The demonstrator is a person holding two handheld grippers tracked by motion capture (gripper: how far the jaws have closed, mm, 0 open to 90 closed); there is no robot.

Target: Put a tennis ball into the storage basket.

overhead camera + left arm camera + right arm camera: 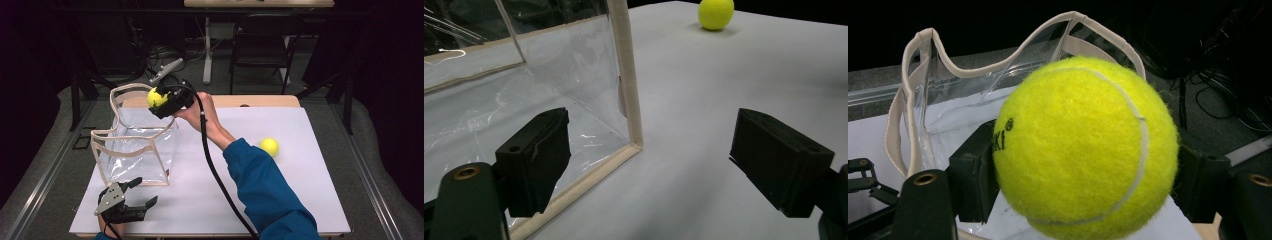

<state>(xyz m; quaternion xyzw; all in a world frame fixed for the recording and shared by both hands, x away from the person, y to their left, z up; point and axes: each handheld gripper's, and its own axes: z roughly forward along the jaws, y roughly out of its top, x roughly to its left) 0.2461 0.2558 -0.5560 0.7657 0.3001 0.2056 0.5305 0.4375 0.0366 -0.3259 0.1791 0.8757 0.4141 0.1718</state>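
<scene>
Gripped between the right gripper (1083,175) jaws, a tennis ball (1085,147) hangs over the clear bag (135,145) rim, upper left of the high view. Lower left, left gripper (131,204) rests open; a second ball (269,146) lies centre-right.

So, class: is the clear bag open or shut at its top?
Open: the clear bag stands upright, its beige rim spread wide in the high view.

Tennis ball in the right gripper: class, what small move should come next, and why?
Probably open the right gripper and let the tennis ball drop. It is clamped between the jaws over the open top of the clear bag, which stands upright on the table; a second ball lies on the table.
</scene>
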